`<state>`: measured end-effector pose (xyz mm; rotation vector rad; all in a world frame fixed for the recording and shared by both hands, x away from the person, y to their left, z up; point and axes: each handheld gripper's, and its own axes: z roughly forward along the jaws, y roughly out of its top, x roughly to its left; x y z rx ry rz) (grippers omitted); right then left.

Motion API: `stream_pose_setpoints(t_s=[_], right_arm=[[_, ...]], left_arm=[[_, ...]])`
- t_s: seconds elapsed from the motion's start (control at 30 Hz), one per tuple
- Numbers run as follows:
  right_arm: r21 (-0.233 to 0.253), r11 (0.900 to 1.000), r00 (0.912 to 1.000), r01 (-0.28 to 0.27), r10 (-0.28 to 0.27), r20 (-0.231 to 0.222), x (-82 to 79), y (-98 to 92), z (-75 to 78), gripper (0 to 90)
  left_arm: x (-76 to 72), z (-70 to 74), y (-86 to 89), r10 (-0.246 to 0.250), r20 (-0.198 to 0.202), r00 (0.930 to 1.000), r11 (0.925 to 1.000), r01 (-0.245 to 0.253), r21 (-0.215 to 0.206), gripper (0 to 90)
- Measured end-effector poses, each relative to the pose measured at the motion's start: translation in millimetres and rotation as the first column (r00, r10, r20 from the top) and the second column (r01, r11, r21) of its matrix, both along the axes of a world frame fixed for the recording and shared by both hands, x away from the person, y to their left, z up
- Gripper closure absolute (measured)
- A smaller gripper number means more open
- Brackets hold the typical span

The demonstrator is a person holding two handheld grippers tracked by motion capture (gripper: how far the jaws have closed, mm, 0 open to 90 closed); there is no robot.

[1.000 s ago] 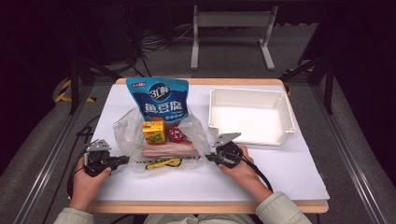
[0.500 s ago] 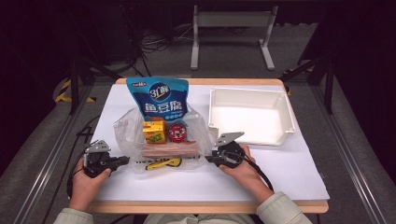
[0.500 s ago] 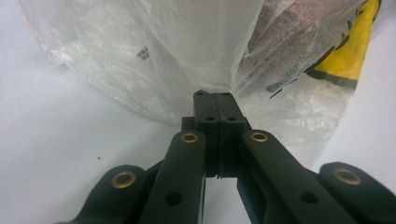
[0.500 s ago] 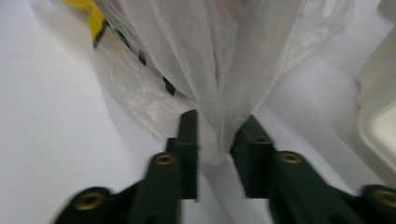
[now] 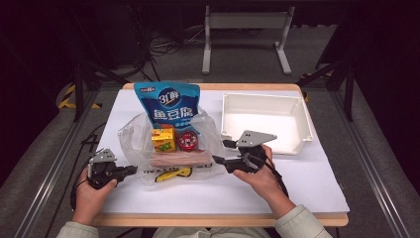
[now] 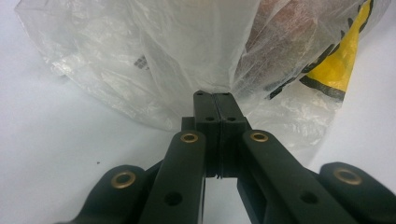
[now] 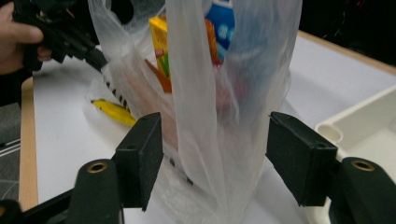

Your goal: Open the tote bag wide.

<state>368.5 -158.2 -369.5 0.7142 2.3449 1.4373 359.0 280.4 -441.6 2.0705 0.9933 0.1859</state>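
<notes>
Clamped flat together, the jaws of the left gripper [image 6: 215,105] are pinched on a fold of the clear plastic bag [image 6: 187,51] at its left edge, with film bunched right at the tips. By contrast, the right gripper [image 7: 215,154] is held wide apart, and a raised strip of the same bag hangs between its two pads without being squeezed.

From the high view the bag [image 5: 136,136] is seen lying at the middle of the white table [image 5: 307,183], between the left gripper [image 5: 130,170] and the right gripper [image 5: 220,152]. Inside it are seen a blue snack pouch [image 5: 168,101] standing at the back, a yellow carton [image 5: 163,139], a small red round item [image 5: 187,141] just beside it, and a reddish flat pack [image 5: 181,158] in front. An open white tray [image 5: 262,121] is set just beyond the right gripper, apart from the bag.
</notes>
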Motion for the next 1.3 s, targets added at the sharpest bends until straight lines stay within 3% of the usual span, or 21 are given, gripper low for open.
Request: stream_pose_setpoints(t_s=[0.13, 0.27, 0.3, 0.37, 0.43, 0.57, 0.63, 0.87, 1.3], right_arm=[[0.010, 1.000, 0.9999, 0.009, -0.009, 0.010, 1.5, 4.3, 3.6, 43.8], [-0.029, 0.999, 0.9992, 0.040, -0.040, 0.004, 4.2, 8.7, -1.1, 71.4], [-0.029, 0.999, 0.9992, 0.040, -0.040, 0.004, 4.2, 8.7, -1.1, 71.4], [-0.027, 0.999, 0.9994, 0.030, -0.030, -0.019, 4.9, 7.3, -4.0, 83.6], [-0.026, 1.000, 0.9984, 0.015, -0.017, -0.053, 5.6, 5.5, -8.6, 89.3], [-0.032, 0.999, 0.9959, 0.008, -0.011, -0.089, 6.8, 2.9, -16.9, 90.0], [-0.029, 1.000, 0.9913, 0.008, -0.012, -0.131, 9.0, -0.1, -25.7, 90.0], [-0.030, 1.000, 0.9805, -0.001, -0.005, -0.196, 13.0, -1.3, -40.4, 90.0], [-0.093, 0.995, 0.9592, -0.043, 0.015, -0.282, 17.9, 2.0, -60.8, 90.0]], left_arm=[[-0.7, 1.2, 0.2, 0.000, 0.010, 1.0000, 1.0000, 0.000, 0.000, 89.7], [-1.4, 2.1, 0.9, -0.006, 0.012, 0.9999, 1.0000, 0.006, -0.006, 89.6], [-1.4, 2.1, 0.9, -0.006, 0.012, 0.9999, 1.0000, 0.006, -0.006, 89.7], [-1.6, 2.9, 1.9, -0.006, 0.022, 0.9997, 1.0000, 0.006, -0.005, 89.7], [-1.7, 3.3, 2.5, -0.010, 0.027, 0.9996, 0.9999, 0.010, -0.003, 89.8], [-2.6, 3.5, 1.9, -0.009, 0.018, 0.9998, 0.9999, 0.010, -0.013, 89.9], [-2.3, 3.2, 2.1, -0.011, 0.016, 0.9998, 0.9999, 0.011, -0.013, 89.9], [-1.6, 2.1, 2.3, -0.015, 0.013, 0.9998, 0.9998, 0.015, -0.009, 89.9], [0.2, -3.4, -0.9, -0.040, -0.023, 0.9989, 0.9992, 0.040, -0.003, 89.9]])
